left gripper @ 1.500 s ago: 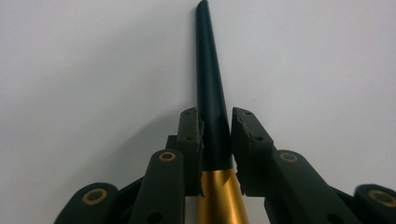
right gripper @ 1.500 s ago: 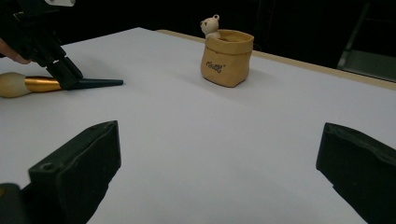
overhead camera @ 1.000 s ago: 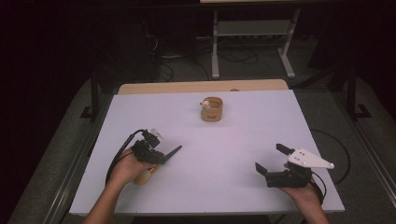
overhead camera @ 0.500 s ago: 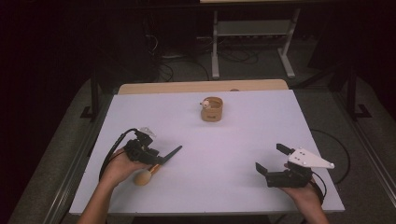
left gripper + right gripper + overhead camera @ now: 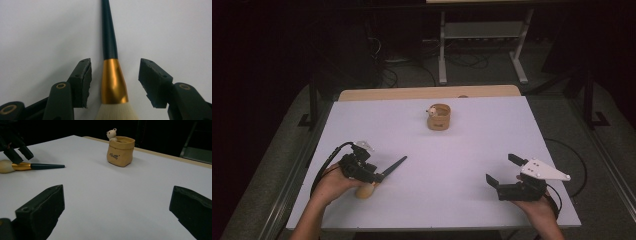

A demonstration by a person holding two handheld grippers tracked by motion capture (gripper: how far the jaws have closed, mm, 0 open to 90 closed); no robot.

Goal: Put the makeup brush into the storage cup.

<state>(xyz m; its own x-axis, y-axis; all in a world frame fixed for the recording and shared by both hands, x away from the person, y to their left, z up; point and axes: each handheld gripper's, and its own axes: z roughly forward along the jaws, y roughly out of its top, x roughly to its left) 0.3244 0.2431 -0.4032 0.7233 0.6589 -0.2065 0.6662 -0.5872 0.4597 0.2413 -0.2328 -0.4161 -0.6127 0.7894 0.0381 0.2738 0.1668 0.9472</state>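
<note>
Left tongs (image 5: 113, 82) just opened and drawn slightly back, pads clear of the brush (image 5: 112, 75) lying between them on the white table (image 5: 472, 150), gold collar, dark handle, pale bristles, right tongs (image 5: 504, 172) wide, empty.

White desk (image 5: 472, 150) with a bare wood strip (image 5: 412, 93) along its far edge. Makeup brush (image 5: 384, 175) lies flat near left, dark handle pointing toward the middle, pale bristles at the near end. Small tan pouch-shaped holder (image 5: 439, 118) stands upright far centre, well apart from the brush.
</note>
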